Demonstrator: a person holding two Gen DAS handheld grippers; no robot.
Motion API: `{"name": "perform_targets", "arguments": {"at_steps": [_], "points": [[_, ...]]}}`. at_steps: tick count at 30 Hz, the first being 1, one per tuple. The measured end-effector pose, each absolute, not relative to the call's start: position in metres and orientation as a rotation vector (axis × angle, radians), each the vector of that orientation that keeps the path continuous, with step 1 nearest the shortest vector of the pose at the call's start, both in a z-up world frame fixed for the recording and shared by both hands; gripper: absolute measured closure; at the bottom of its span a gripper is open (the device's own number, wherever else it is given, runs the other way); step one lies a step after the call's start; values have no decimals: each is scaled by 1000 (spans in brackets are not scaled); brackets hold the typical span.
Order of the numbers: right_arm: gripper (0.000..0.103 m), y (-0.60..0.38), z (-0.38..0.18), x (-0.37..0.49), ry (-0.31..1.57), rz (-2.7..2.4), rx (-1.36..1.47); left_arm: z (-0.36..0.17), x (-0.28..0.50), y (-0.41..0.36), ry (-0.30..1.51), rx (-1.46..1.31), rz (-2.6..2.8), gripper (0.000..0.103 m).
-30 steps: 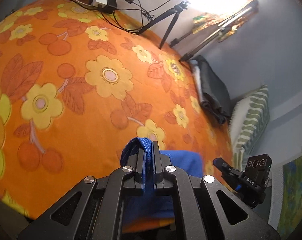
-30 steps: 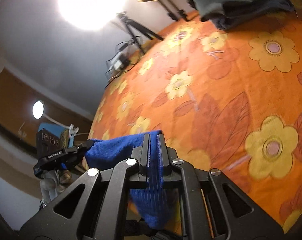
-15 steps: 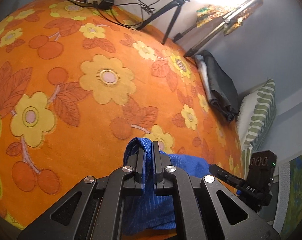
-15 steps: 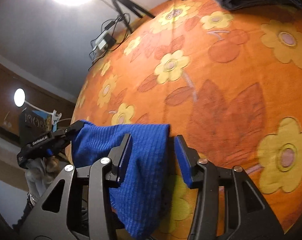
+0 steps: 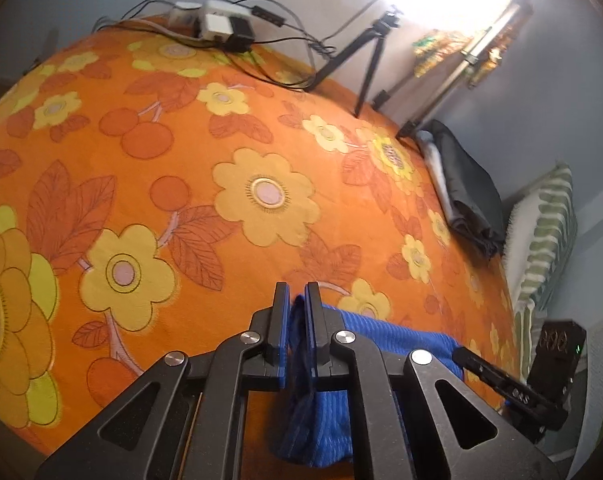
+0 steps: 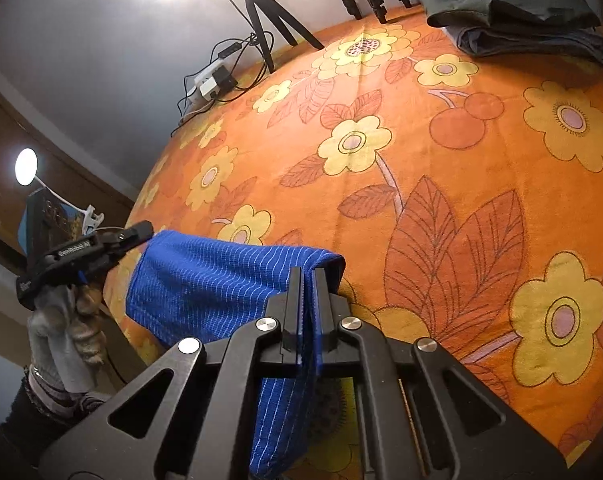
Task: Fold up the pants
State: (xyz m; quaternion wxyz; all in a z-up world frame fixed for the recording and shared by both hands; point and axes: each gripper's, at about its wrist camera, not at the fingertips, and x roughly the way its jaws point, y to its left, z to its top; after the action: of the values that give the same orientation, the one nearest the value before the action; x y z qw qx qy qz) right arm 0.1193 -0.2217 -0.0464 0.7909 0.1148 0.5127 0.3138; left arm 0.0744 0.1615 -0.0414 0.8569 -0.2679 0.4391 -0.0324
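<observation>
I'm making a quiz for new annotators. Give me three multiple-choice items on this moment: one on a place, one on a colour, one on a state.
1. Where do the folded dark clothes lie?
A. at the far edge of the spread, near the tripods
B. under the left tool
C. on the pillow

2. What colour are the pants?
A. green
B. blue
C. grey

3. How is the right tool?
A. open above the pants
B. shut on nothing
C. shut on the pants

A: they lie beside the tripod feet. B: blue with thin pale stripes. C: fabric is pinched between the fingers.
</observation>
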Motion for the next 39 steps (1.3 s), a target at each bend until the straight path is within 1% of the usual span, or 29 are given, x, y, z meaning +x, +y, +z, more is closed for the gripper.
{"name": "perform_targets", "arguments": {"at_steps": [4, 9, 16, 23, 26, 27, 28, 29, 30, 31, 34, 36, 39], "points": [[97, -221, -29, 107, 1027, 656, 155, -28, 60, 141, 894, -467, -134, 97], [97, -207, -10, 75, 959, 772, 65, -23, 47, 111, 895, -353, -237, 97], [97, -186, -38, 50, 1074, 887, -22, -54, 49, 96, 1013, -233, -226, 97], [97, -197, -46, 46, 1138, 937, 9, -60, 35, 114, 1028, -264, -218, 97], [97, -207, -38, 49, 1123, 961, 45, -55, 28, 121, 1013, -253, -201, 97], [95, -209, -34, 52, 1105, 951, 45, -52, 26, 125, 1000, -250, -180, 96], [83, -213, -30, 54, 1080, 930, 43, -50, 25, 129, 988, -254, -164, 92], [61, -218, -25, 57, 1050, 899, 47, -47, 24, 134, 973, -259, -138, 80], [50, -222, -23, 59, 1028, 878, 56, -45, 24, 137, 962, -266, -123, 68], [40, -227, -21, 63, 1004, 852, 75, -44, 24, 142, 949, -281, -108, 66], [40, -231, -22, 76, 1011, 807, 108, -41, 30, 149, 932, -335, -103, 65], [40, -230, -25, 82, 1006, 767, 112, -41, 35, 148, 929, -346, -108, 58], [40, -230, -35, 96, 1032, 731, 140, -43, 44, 141, 939, -347, -127, 57]]}}
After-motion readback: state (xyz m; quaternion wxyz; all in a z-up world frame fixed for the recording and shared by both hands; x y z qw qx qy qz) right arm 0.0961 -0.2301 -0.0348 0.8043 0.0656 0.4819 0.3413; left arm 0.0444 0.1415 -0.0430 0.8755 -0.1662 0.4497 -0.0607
